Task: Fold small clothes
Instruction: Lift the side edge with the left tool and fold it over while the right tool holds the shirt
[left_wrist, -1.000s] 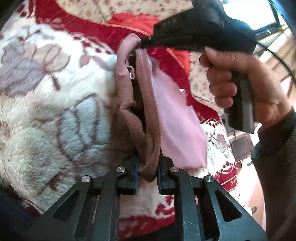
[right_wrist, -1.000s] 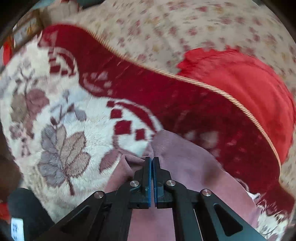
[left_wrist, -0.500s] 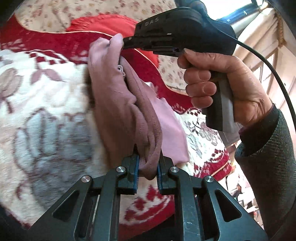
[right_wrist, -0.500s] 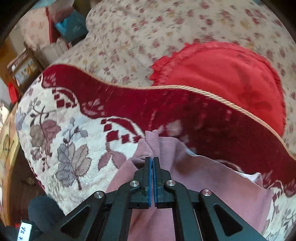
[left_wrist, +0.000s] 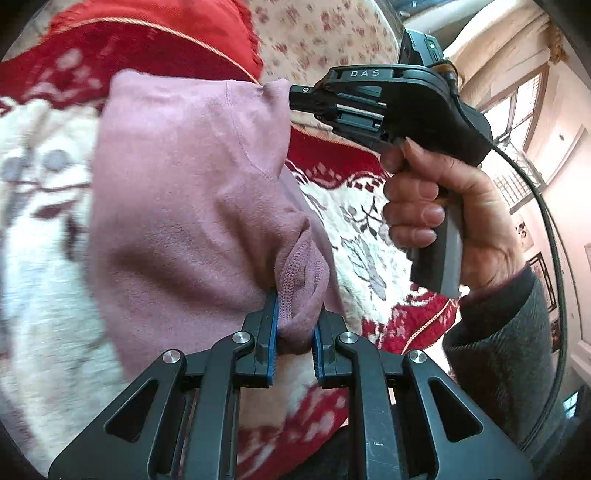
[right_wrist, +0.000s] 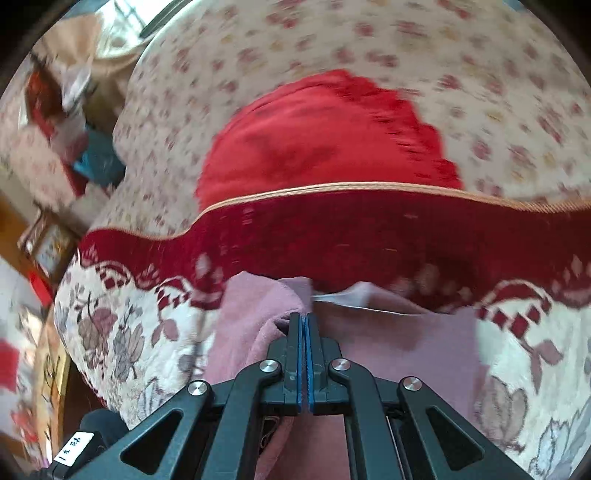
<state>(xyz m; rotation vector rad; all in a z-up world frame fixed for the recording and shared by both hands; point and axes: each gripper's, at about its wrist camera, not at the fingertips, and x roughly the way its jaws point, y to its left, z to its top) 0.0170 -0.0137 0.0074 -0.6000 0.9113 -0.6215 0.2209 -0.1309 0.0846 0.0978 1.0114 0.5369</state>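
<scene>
The pink garment hangs in the air between the two tongs, above the flowered blanket. The left gripper is clamped on a thick bunched edge; the right gripper, tips pressed together, pinches a far corner. I'd say the cloth is being spread before it goes down: better to pull the two corners level and taut, then lower it flat ahead of both tongs, short of the red cushion

Ahead of your tools, a floral sofa holds a red cushion and a red-and-cream blanket; right of the left tool, bright windows light pale walls.
</scene>
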